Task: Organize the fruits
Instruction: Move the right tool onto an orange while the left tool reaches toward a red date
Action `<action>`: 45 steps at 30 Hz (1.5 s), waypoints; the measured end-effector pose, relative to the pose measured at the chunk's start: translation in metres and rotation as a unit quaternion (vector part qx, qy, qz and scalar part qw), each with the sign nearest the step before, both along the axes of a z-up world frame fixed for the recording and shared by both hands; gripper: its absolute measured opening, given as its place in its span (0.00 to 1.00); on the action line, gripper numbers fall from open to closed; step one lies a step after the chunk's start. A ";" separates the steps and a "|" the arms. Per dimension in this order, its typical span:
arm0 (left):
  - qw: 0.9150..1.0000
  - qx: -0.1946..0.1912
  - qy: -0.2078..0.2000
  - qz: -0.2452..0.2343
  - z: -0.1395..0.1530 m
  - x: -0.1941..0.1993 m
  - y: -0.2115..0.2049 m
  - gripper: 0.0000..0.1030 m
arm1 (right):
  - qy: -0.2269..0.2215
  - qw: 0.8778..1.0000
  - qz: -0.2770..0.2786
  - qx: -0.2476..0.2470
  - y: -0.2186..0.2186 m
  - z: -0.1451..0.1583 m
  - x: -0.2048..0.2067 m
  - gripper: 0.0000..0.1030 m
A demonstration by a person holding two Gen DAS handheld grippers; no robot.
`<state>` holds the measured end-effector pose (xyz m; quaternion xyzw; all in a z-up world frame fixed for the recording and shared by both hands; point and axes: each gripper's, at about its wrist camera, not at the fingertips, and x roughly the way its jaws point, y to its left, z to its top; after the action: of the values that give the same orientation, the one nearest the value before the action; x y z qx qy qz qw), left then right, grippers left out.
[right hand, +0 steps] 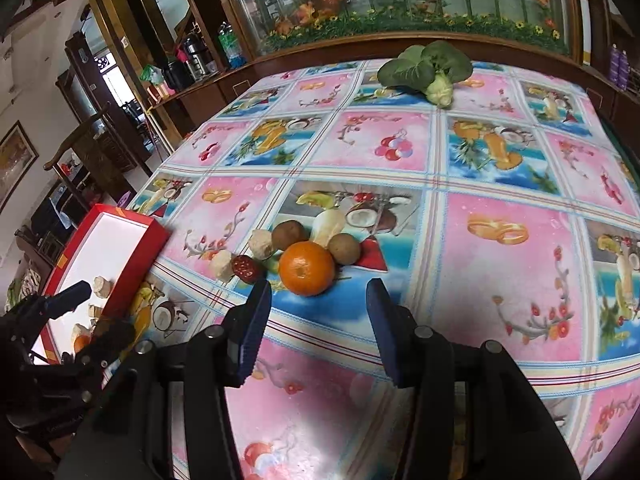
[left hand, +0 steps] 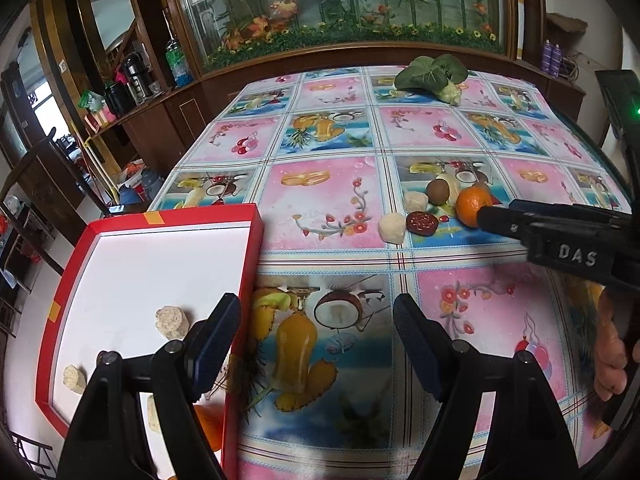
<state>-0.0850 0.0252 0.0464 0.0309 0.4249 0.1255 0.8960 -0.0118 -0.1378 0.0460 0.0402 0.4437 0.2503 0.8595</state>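
A red tray [left hand: 256, 248] with a white floor sits at the table's left edge. It holds beige chunks [left hand: 172, 322] and an orange [left hand: 210, 426] half hidden behind a finger. My left gripper [left hand: 316, 344] is open and empty, its jaws straddling the tray's right wall. Further right lies a cluster: an orange [right hand: 306, 268], two brown kiwis [right hand: 290, 234], a dark red date [right hand: 248, 268] and two beige chunks [right hand: 222, 264]. My right gripper [right hand: 320, 320] is open just short of that orange, with nothing between its fingers.
A bok choy [right hand: 432, 68] lies near the table's far edge. The fruit-print tablecloth [right hand: 500, 280] covers the whole table. A wooden cabinet with a glass flower display stands behind it. A shelf with bottles and flasks [left hand: 132, 76] and a chair are off to the left.
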 end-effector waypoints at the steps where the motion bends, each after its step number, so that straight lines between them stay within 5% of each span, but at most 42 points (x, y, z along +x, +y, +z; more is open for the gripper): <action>1: 1.000 -0.001 0.000 0.000 0.000 0.001 0.000 0.76 | 0.002 1.000 0.003 -0.003 0.004 -0.001 0.000 0.50; 18: 1.000 -0.003 0.002 0.002 0.003 0.000 0.002 0.76 | -0.001 0.999 -0.012 -0.046 0.033 -0.018 0.010 0.49; 21: 1.000 -0.001 0.009 -0.010 0.000 0.006 -0.001 0.76 | -0.003 0.999 -0.016 -0.052 0.033 -0.018 0.012 0.40; 30: 0.998 -0.002 0.044 -0.040 -0.013 0.049 -0.009 0.76 | 0.051 0.998 -0.040 0.013 0.000 -0.013 0.027 0.37; 41: 0.996 -0.017 0.073 -0.053 -0.035 0.085 -0.009 0.75 | 0.048 0.995 -0.075 0.048 -0.025 0.000 0.028 0.37; 45: 0.995 -0.042 0.064 -0.062 -0.034 0.092 -0.009 0.57 | 0.040 0.995 -0.077 0.052 -0.028 0.004 0.026 0.37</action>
<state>0.0072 0.0159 0.0123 0.0275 0.4836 0.0494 0.8734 0.0139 -0.1654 0.0497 0.1290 0.4594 0.2049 0.8546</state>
